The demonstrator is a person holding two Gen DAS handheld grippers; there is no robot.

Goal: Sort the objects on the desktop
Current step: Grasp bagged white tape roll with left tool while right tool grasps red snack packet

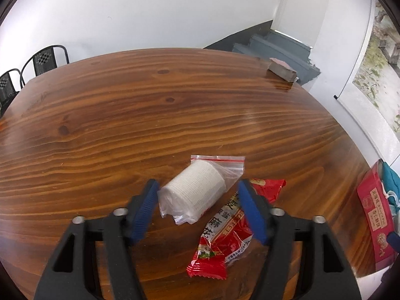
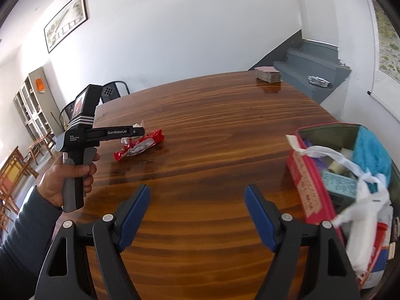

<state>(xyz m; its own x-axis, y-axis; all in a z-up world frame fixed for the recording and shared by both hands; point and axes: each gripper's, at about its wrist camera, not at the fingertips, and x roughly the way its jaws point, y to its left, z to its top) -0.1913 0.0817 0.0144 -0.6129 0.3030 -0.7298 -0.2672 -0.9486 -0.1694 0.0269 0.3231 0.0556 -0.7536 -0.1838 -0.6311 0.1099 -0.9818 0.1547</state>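
Observation:
A white gauze roll in a clear zip bag lies on the wooden table, partly on a red snack packet. My left gripper is open, its blue pads either side of the bagged roll, not touching it. In the right wrist view the left gripper is over the red packet. My right gripper is open and empty over bare table. A red box at the right holds several items, among them a teal cloth and a white bag.
The red box also shows at the right edge of the left wrist view. A stack of cards sits at the table's far corner. Black chairs stand beyond the far left edge. Grey steps are behind the table.

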